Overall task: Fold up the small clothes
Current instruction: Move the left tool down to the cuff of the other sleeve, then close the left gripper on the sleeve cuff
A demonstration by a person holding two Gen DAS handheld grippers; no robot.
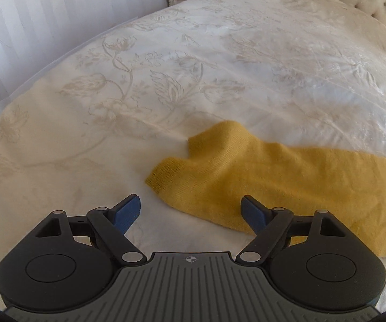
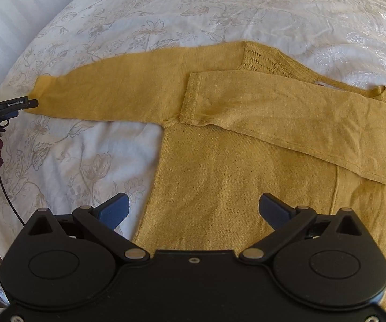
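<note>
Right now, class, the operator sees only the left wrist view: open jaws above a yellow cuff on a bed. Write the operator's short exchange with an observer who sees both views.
Operator: Is the other sleeve folded in?
Observer: Yes. In the right wrist view the folded sleeve lies across the sweater's body.
Operator: Does the sleeve in front of me lie straight?
Observer: Yes. The outstretched sleeve runs flat from the shoulder, out over the bedspread.
Operator: Where is the right gripper?
Observer: The right gripper is open above the body's side edge, holding nothing.
</note>
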